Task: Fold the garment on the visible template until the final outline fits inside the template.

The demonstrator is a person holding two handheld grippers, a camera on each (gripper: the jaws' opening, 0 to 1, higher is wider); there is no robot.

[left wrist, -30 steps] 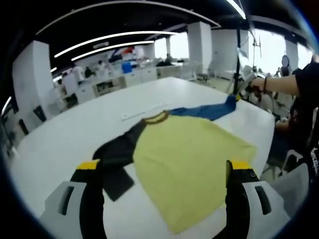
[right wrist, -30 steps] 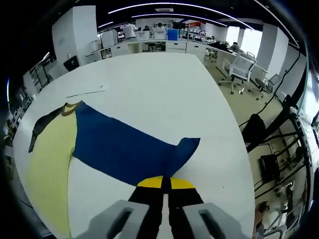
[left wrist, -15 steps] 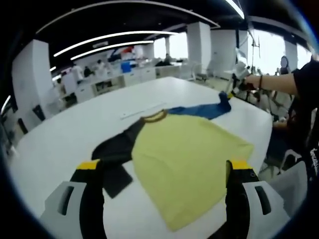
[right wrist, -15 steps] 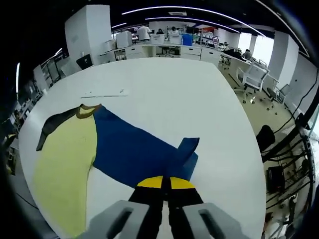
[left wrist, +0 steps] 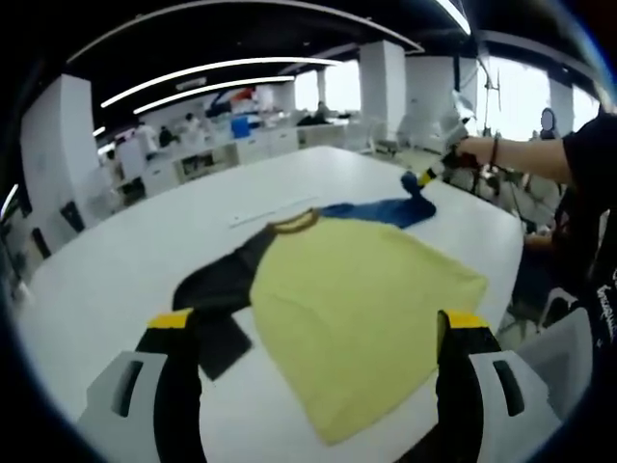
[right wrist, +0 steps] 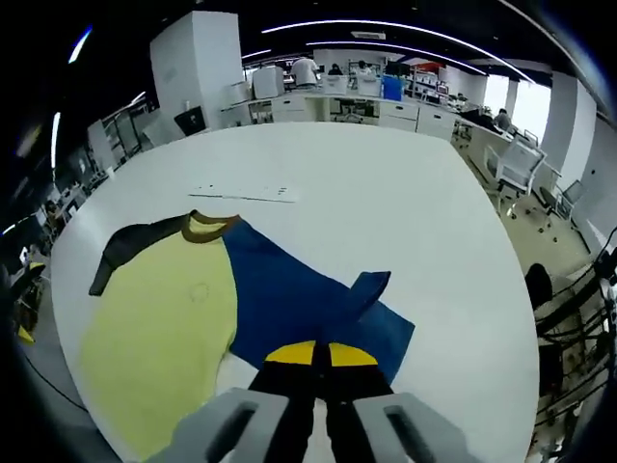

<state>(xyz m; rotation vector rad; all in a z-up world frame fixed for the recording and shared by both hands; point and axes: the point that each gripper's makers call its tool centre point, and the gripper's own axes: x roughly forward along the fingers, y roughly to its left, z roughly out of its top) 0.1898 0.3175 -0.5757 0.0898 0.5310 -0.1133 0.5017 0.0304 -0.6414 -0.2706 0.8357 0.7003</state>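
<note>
Right tool [right wrist: 321,355], jaws closed on blue sleeve [right wrist: 371,289] of yellow-bodied cotton shirt [right wrist: 159,333], lifting it inward for folding; left tool [left wrist: 318,333] wide open, empty, above white tabletop [right wrist: 328,183].

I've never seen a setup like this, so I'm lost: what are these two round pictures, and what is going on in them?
There is no robot here. A person holds a two-jaw tool in each hand, and each tool carries a fisheye camera that looks forward along its own jaws.

In the left gripper view, the left tool hangs open above a white table. On the table lies a T-shirt with a yellow body, a black sleeve and a blue sleeve. At the far right of that view, the person's hand lifts the blue sleeve with the other tool.

In the right gripper view, the right tool is shut on the blue sleeve. A pale strip lies beyond the collar.
</note>
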